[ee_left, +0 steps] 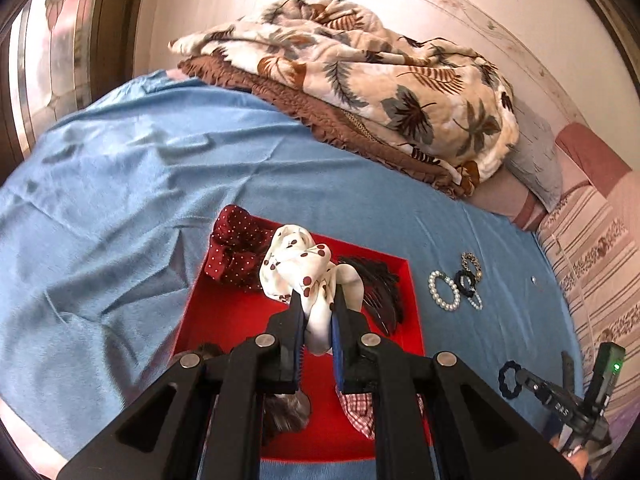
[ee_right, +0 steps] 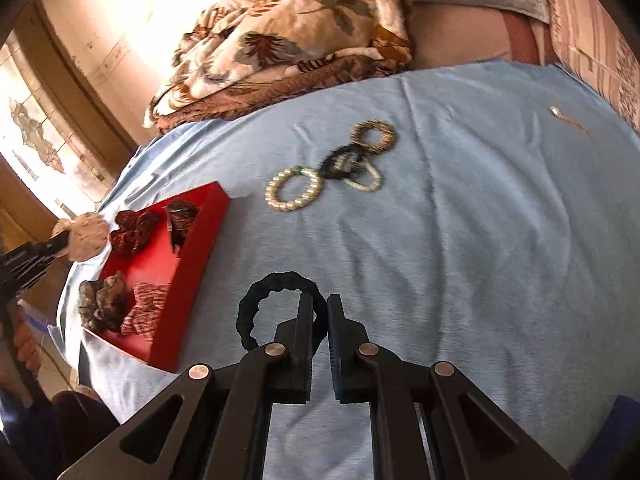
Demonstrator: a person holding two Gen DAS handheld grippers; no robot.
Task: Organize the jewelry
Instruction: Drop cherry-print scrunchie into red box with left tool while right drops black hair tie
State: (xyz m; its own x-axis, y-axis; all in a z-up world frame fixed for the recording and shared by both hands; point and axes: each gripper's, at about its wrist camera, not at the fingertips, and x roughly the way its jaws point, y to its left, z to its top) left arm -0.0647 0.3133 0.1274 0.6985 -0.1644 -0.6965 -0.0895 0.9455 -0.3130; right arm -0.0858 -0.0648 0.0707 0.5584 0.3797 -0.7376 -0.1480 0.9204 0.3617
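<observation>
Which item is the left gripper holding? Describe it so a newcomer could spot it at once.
On the blue bedsheet sits a shallow red tray. Above it, the left gripper clamps a white fabric scrunchie printed with dark red cherries. Its neighbour, the maroon scrunchie with white dots, lies in the tray's far corner; only the white one is pale and lifted.

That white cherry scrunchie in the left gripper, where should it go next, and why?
Probably a short lowering and release. The left gripper is shut on the white cherry scrunchie, which hangs above the red tray. A maroon dotted scrunchie and a black hair claw already lie in the tray, with bare red floor beneath to receive it.
</observation>
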